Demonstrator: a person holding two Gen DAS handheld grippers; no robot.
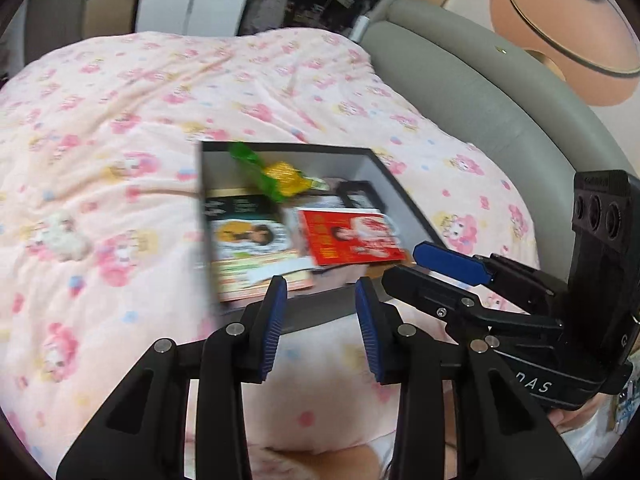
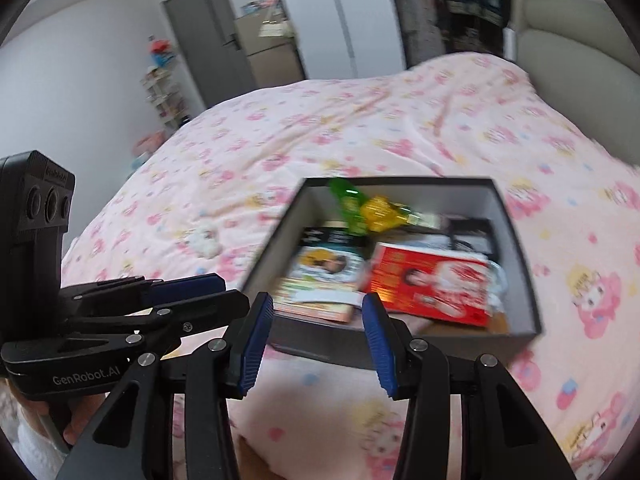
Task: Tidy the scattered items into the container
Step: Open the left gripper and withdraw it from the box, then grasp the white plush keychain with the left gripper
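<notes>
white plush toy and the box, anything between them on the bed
Nothing: only bare pink quilt lies between the white plush toy and the box, in both wrist views.

The left gripper (image 1: 322, 326) is tilted downward, its blue-padded jaws parted with nothing between them. The right gripper (image 2: 316, 346) is tilted downward too, its jaws likewise apart and empty. The two grippers sit close side by side, each showing at the near edge of the other's view. A hand (image 2: 78, 416) grips the left gripper's handle.
</notes>
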